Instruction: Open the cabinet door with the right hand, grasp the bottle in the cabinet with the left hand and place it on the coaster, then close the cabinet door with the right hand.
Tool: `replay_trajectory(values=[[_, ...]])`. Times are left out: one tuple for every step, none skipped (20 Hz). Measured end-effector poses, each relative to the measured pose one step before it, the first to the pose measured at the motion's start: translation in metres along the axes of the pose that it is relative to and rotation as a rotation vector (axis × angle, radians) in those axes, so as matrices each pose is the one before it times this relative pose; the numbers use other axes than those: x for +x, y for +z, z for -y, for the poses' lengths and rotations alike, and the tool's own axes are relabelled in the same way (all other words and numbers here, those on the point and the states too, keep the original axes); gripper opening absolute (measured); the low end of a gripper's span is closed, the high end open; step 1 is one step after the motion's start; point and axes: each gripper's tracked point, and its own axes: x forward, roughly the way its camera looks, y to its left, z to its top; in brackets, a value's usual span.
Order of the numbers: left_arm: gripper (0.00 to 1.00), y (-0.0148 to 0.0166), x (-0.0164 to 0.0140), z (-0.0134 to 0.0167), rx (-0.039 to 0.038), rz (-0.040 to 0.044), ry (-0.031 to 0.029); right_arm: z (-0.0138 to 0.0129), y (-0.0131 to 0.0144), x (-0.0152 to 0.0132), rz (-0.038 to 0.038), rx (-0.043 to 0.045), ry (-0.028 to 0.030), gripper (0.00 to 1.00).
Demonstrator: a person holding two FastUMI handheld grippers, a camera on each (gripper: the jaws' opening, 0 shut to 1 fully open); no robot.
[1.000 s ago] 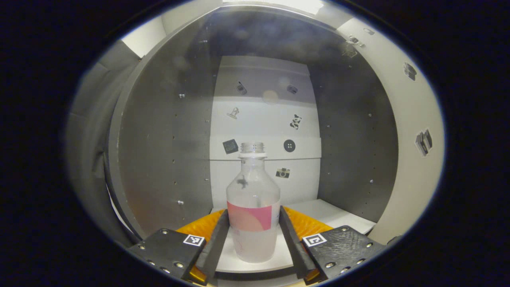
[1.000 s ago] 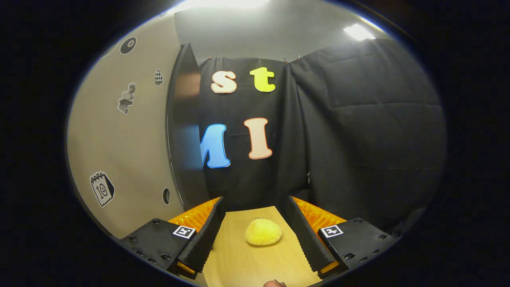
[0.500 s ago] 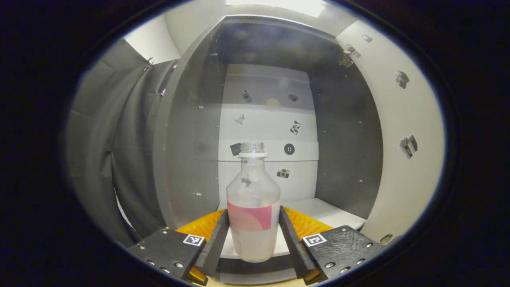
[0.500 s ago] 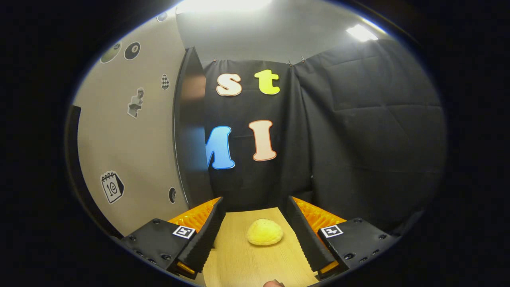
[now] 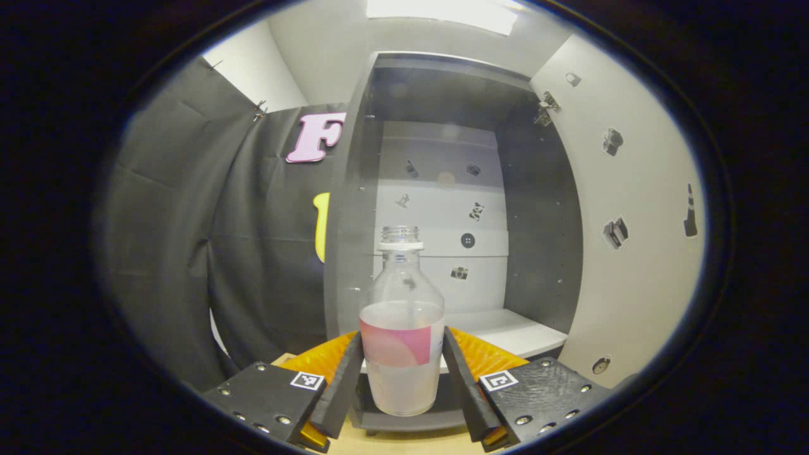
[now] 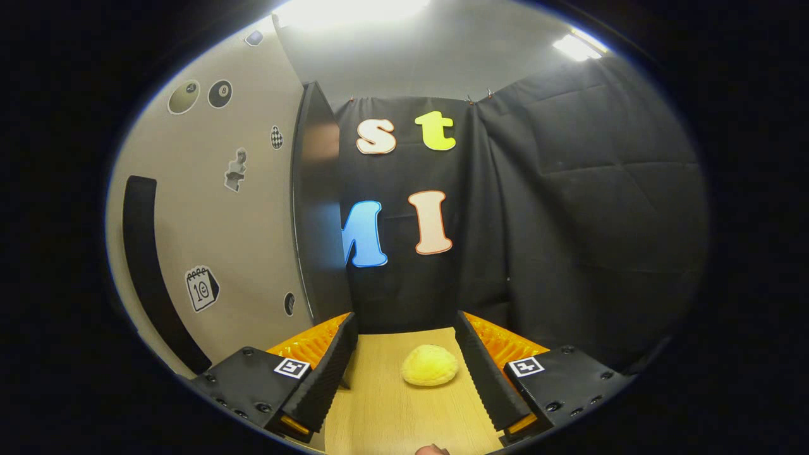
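A: Since a second ago the left hand-held gripper [image 5: 402, 373] has drawn back from the cabinet [image 5: 455, 189]; the bottle [image 5: 402, 328] has come out with it, and the shelf [image 5: 505, 328] now lies behind it.

B: Grip?

A: Both fingers are clamped on the bottle at its pink label. It hangs just in front of the cabinet, off the shelf.

B: And the right hand-held gripper [image 6: 404, 373]?

A: Fingers apart, holding nothing, above the worktop [image 6: 392, 417] with a yellow lump [image 6: 430, 365] between them. The open door [image 6: 215, 215] is to its left.

B: Step?

A: Carrying the bottle to the coaster, I'd say. I can't tell where the coaster is, so the next move means finding it, then lowering the base flat.

B: Orientation?

A: Upright, long axis vertical, open neck up.
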Motion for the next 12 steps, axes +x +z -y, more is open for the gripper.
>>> replay_trajectory(values=[[0.74, -0.00048, -0.00743, -0.00361, -0.0027, 0.00057, 0.01106, -0.00035, -0.00053, -0.00225, -0.00241, -0.00117, 0.00911, 0.98], [0.72, -0.00143, -0.00756, -0.00283, -0.00276, 0.0015, 0.01037, 0.00076, -0.00164, -0.00166, -0.0025, -0.003, 0.0066, 0.98], [0.72, -0.00116, -0.00767, -0.00257, -0.00271, 0.00135, 0.0087, 0.00044, -0.00094, -0.00195, -0.00294, -0.00405, 0.00602, 0.98], [0.72, -0.00063, -0.00675, -0.00226, -0.0032, 0.00464, 0.0086, 0.00052, -0.0013, -0.00174, -0.00226, -0.00355, 0.00647, 0.98], [0.74, -0.00099, -0.00698, -0.00205, -0.00111, 0.00259, 0.00755, 0.00039, -0.00053, -0.00121, -0.0016, -0.00153, 0.00545, 0.98], [0.72, -0.0019, -0.0063, -0.00239, 0.00083, 0.0007, 0.00936, 0.00023, -0.00155, -0.00211, -0.0027, -0.00134, 0.00826, 0.98], [0.72, -0.00152, -0.00643, -0.00322, 0.00034, 0.00143, 0.00993, -0.00003, -0.00088, -0.00055, -0.00195, -0.00128, 0.00715, 0.98], [0.74, -0.00329, -0.00601, -0.00239, -0.00178, -0.00287, 0.00906, 0.00087, -0.0019, -0.00022, -0.00436, -0.0011, 0.00461, 0.98], [0.74, -0.00264, -0.00544, -0.00271, -0.00475, -0.00111, 0.00836, 0.0005, -0.00097, -0.00142, -0.00245, -0.00033, 0.0063, 0.98], [0.72, -0.00538, -0.00641, -0.00306, -0.00497, -0.00561, 0.00763, -0.00009, -0.00169, -0.00099, -0.00515, -0.00056, 0.00459, 0.98], [0.72, -0.0044, -0.00641, -0.00324, -0.00296, -0.00485, 0.00797, 0.00035, -0.00121, -0.00091, -0.00411, -0.00146, 0.00451, 0.98], [0.72, -0.00449, -0.00662, -0.00212, -0.00045, -0.00161, 0.00629, 0.00031, -0.00159, -0.00021, -0.00369, -0.00247, 0.00265, 0.98]])
